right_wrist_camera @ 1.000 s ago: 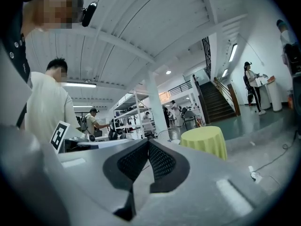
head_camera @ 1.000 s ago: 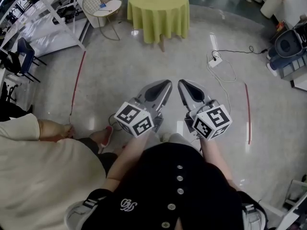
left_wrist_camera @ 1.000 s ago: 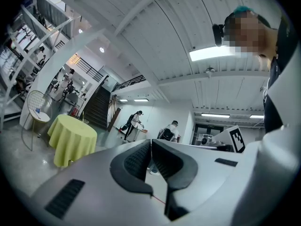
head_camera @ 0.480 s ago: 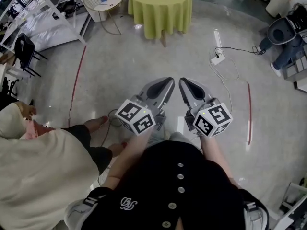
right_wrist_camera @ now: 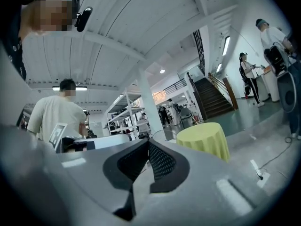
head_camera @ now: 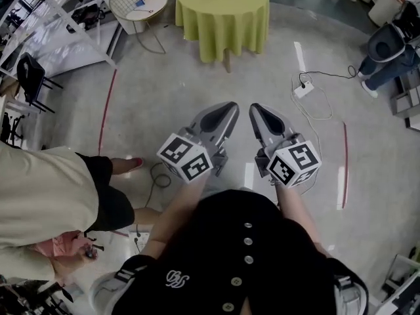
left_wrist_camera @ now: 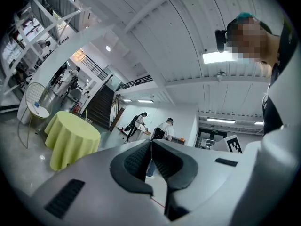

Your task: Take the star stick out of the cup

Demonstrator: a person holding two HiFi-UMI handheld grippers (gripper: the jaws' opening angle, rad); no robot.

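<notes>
Head view, grippers: I read the left gripper (head_camera: 230, 107) and right gripper (head_camera: 255, 108) side by side, held out over the floor; marker cubes (head_camera: 185, 157) at their rear.
Head view, surroundings: round table (head_camera: 222, 12) with yellow-green cloth ahead, well apart from both grippers; wire side table (head_camera: 139, 2) just left of it; white shelving (head_camera: 59, 25) and a black chair (head_camera: 33, 77) at far left.
Head view, obstructions: a bystander (head_camera: 39, 202) in a cream shirt stands near my left side; power strip (head_camera: 303, 89) with white cable lies on the floor ahead right; red floor lines (head_camera: 105, 110) on both sides.
Head view, writing: black-and-white square patterns on the cubes; a white curly emblem (head_camera: 176, 281) on the operator's black garment, not legible to me.
Left gripper view, jaws: left gripper (left_wrist_camera: 151, 143) jaws closed tip to tip; nothing between them.
Left gripper view, surroundings: the table (left_wrist_camera: 70, 138) at left; dark staircase (left_wrist_camera: 101, 107) behind it; two people (left_wrist_camera: 164, 128) at a counter beyond.
Right gripper view, jaws: right gripper (right_wrist_camera: 148, 143) jaws fully together; nothing held.
Right gripper view, surroundings: the table (right_wrist_camera: 203, 138) at right; the staircase (right_wrist_camera: 214, 98) behind; white pillar (right_wrist_camera: 149, 105); the cream-shirted bystander (right_wrist_camera: 56, 117) at left.
Star stick and cup: I cannot locate either in any view.
</notes>
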